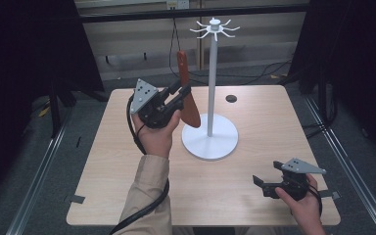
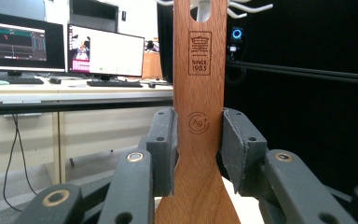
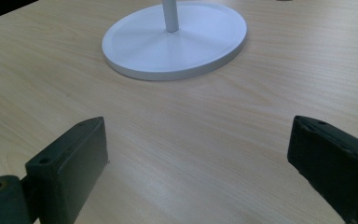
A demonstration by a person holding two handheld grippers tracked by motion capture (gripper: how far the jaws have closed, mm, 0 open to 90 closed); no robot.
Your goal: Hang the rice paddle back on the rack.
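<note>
Evidently the left gripper (image 1: pixel 185 94) clamps the spatula (image 2: pixel 199 93) upright beside the stand (image 1: pixel 210 78), its hanging hole raised toward the hooks (image 1: pixel 214 28); the right gripper (image 3: pixel 200 154) rests wide open, empty, nearer the person.

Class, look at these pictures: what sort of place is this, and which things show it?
Probably a lab or recording workspace: computer monitors on a desk, black curtains around one wooden table, and cables on the floor.
</note>
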